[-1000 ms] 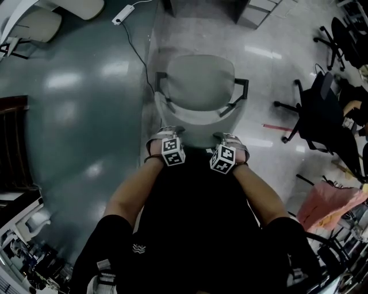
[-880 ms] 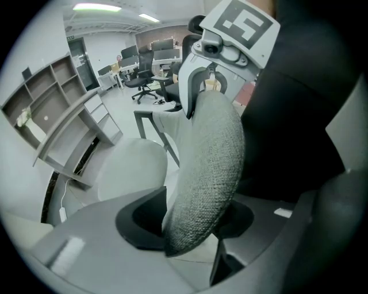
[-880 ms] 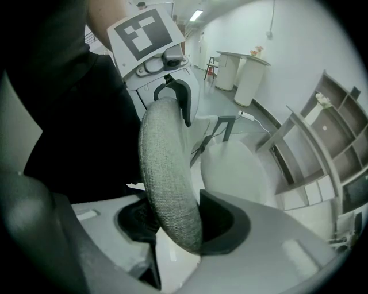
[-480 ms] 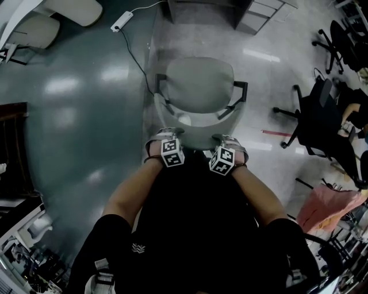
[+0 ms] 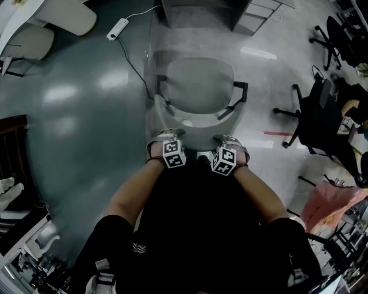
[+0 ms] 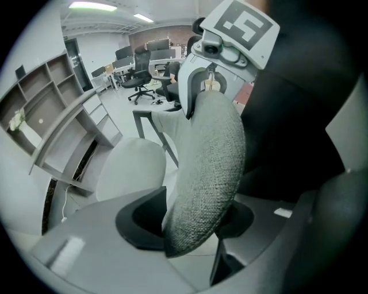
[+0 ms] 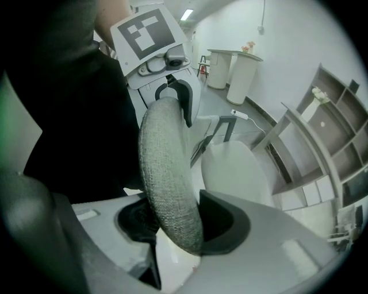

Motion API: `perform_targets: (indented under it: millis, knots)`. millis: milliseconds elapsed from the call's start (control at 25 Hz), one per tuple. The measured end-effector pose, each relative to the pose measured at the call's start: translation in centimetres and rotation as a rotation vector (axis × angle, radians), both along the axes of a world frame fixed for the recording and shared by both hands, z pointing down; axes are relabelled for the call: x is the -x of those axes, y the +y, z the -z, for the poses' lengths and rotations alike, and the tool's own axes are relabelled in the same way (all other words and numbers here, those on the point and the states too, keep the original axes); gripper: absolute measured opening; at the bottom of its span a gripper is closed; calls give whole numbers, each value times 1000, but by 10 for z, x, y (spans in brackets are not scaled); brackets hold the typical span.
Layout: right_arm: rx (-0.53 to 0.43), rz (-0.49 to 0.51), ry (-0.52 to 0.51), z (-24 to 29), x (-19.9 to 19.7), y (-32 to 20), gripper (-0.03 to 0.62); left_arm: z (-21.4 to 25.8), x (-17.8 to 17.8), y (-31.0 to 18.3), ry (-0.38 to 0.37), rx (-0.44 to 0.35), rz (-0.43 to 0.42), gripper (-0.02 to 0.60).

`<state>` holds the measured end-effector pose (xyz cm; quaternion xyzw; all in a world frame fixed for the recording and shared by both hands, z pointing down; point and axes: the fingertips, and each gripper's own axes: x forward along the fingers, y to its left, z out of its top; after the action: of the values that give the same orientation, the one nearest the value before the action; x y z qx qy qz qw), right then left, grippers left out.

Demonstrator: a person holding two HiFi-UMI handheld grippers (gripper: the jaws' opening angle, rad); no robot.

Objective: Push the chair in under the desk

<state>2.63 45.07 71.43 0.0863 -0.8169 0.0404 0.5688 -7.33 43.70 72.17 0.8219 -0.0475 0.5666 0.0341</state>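
Observation:
A grey fabric office chair [image 5: 198, 80] with black armrests stands in front of me, its seat facing the desk [image 5: 198, 10] at the top of the head view. My left gripper [image 5: 165, 136] and right gripper [image 5: 227, 139] both clamp the top edge of the chair's backrest [image 5: 198, 133], side by side. In the left gripper view the woven backrest edge [image 6: 204, 172] fills the gap between the dark pads of the left gripper [image 6: 192, 221]. The right gripper view has the same backrest edge [image 7: 169, 178] pinched in the right gripper [image 7: 181, 221], with the pale seat [image 7: 236, 172] beyond it.
A white power strip [image 5: 115, 25] and its cable lie on the floor left of the chair. Black office chairs [image 5: 322, 115] and a pink bag [image 5: 330, 204] stand at the right. Pale chairs [image 5: 34, 34] are at the top left, a drawer unit [image 5: 259, 14] beside the desk.
The floor, power strip and desk have slid down the head view while chair and grippers keep their place in it: I and the chair have advanced toward the desk. Both grips are unchanged.

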Motion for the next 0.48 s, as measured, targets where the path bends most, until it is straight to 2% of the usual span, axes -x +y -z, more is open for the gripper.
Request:
perform_targets:
  millis: [480]
  knots:
    - [-8,-49,28,0,8,-66,169,1,8,-67,27,-3,-35,209]
